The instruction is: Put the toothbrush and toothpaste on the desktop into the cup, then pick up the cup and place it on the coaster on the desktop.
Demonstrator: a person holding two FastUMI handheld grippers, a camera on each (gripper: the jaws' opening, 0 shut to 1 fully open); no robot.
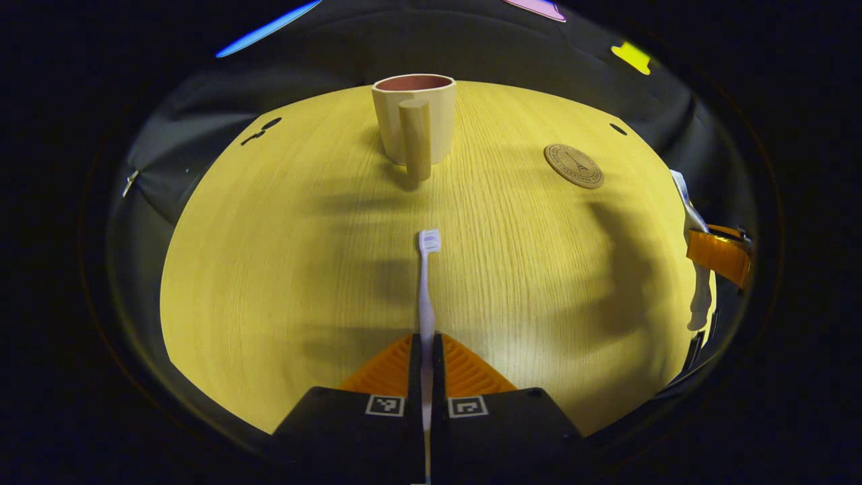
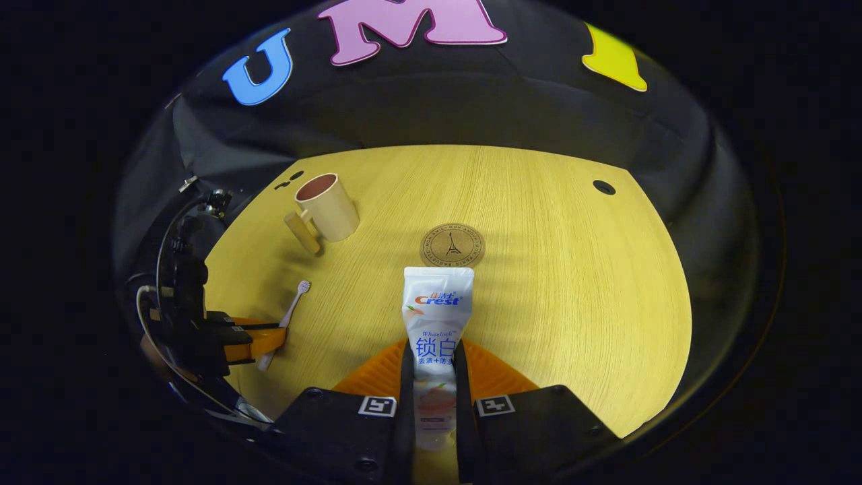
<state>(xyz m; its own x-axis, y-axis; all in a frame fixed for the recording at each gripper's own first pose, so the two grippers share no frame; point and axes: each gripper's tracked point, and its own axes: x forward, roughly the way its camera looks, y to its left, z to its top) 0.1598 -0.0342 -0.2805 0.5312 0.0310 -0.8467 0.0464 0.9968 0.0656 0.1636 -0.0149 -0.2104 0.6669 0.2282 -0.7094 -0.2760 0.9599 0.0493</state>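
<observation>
My left gripper [image 1: 426,347] is shut on the handle of a white toothbrush [image 1: 427,283], whose bristle head points toward the cup. The beige cup [image 1: 414,118] with a thick handle stands upright at the far side of the wooden table. A round cork coaster [image 1: 574,166] lies to the cup's right. In the right gripper view, my right gripper [image 2: 435,364] is shut on a white toothpaste tube [image 2: 436,313], held just short of the coaster [image 2: 452,245]. The cup [image 2: 327,206] stands at far left there, with the left gripper [image 2: 259,340] and toothbrush [image 2: 291,314] below it.
The round wooden table [image 1: 269,269] has small dark holes near its far edge [image 2: 604,187]. At the right edge of the left gripper view the toothpaste tube [image 1: 693,256] shows in the other gripper. Black cloth walls surround the table.
</observation>
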